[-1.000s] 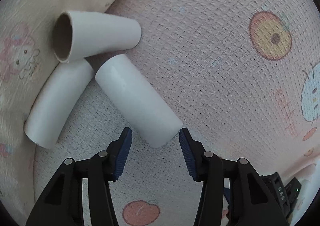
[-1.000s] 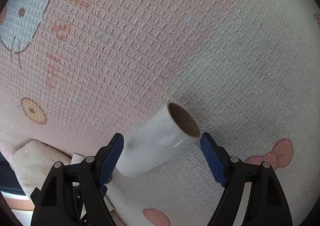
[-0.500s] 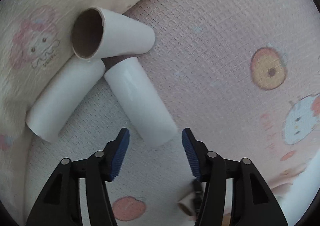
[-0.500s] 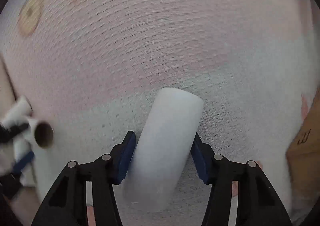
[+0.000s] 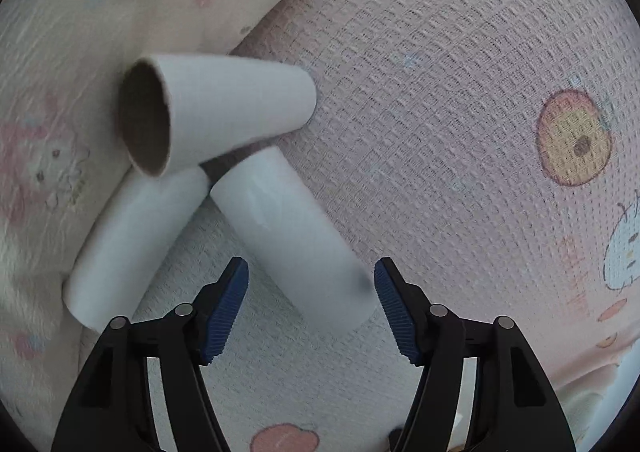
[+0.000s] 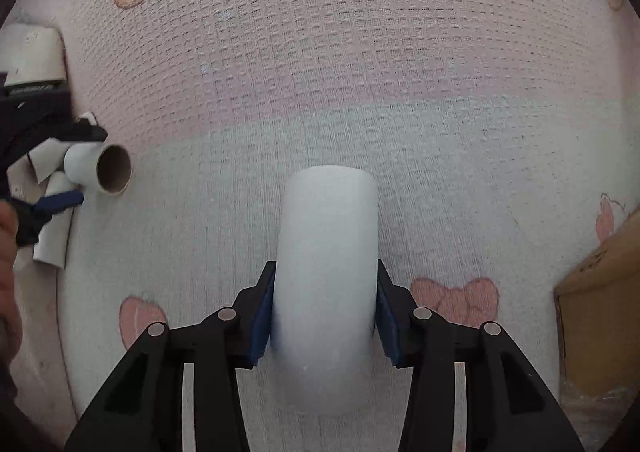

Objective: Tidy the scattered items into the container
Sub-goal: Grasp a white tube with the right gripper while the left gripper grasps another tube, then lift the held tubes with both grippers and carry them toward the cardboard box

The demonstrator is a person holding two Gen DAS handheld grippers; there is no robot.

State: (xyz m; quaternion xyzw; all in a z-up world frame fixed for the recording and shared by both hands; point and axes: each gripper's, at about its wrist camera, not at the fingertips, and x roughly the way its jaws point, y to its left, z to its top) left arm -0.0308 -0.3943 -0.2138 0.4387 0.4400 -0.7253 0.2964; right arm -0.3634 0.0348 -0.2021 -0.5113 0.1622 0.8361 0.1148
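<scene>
Three white tubes [image 5: 224, 112] lay clustered on printed blanket [image 5: 440, 72], writing unreadable | left gripper [image 5: 310, 284] closing, pads clear of nearest tube [image 5: 288, 240] | right gripper [image 6: 325, 292] closing, pinching tube [image 6: 326, 252] | cardboard box [image 6: 600, 292] at right

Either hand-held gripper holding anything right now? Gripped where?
The right hand-held gripper, jaws closing, clamps a white tube across its sides near the close end. The left hand-held gripper holds nothing; another tube lies between its jaws.

3 tubes [image 5: 280, 236] clustered on blanket [image 5: 440, 92]; box [image 6: 600, 312] at blanket's right edge.
</scene>
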